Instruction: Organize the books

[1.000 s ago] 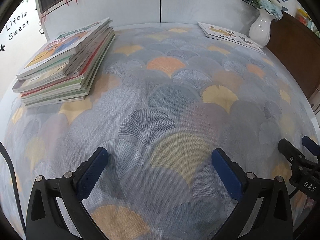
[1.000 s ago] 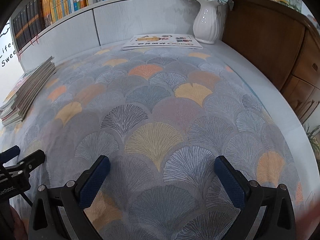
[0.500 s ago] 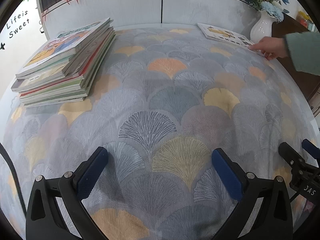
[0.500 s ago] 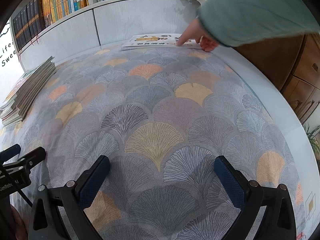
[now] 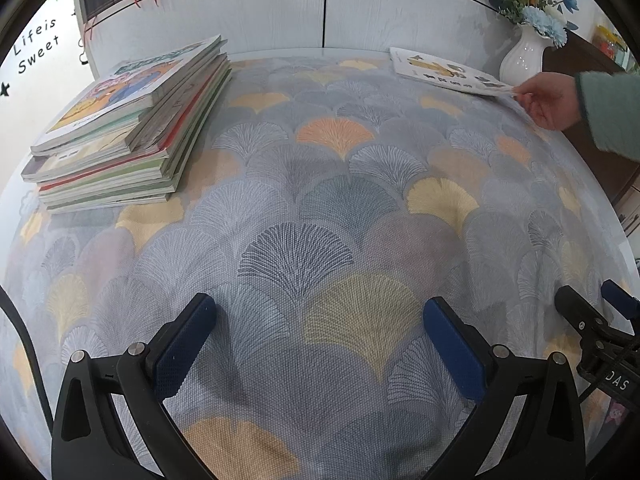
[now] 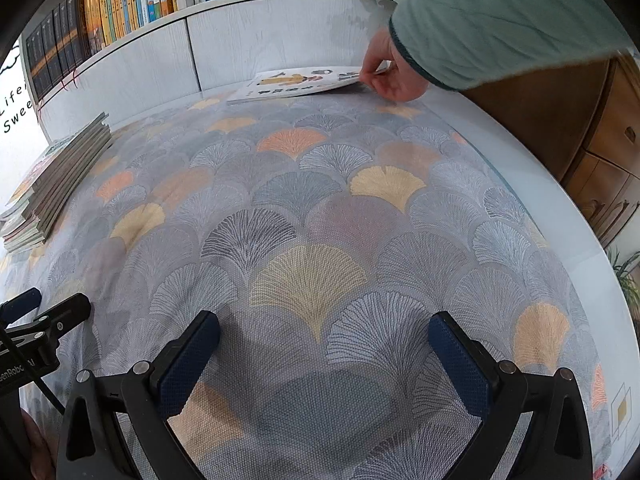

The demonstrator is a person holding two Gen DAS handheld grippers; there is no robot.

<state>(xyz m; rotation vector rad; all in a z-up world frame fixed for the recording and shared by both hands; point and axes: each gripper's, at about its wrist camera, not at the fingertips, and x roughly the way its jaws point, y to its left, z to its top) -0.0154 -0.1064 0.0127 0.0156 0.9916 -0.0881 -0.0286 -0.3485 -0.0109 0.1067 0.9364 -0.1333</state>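
The patterned tablecloth (image 5: 320,208) lies bare across its wide middle, with the stack of books (image 5: 128,128) at the far left edge and a single thin book (image 6: 296,82) at the far right by the white vase (image 5: 524,54). A bare hand (image 6: 390,74) in a green sleeve (image 6: 500,16) reaches in from the right and pinches that book's right edge, lifting it slightly. The left gripper (image 5: 320,344) and right gripper (image 6: 324,354) sit low over the near cloth, fingers spread wide and holding nothing.

One stack of books (image 5: 124,128) sits on the table, perhaps eight or nine volumes, though the thin spines blur together. One single book (image 5: 448,70) lies apart. One white vase (image 5: 522,56), one bare hand (image 5: 550,100), two grippers: left gripper (image 5: 320,344), right gripper (image 6: 324,354).
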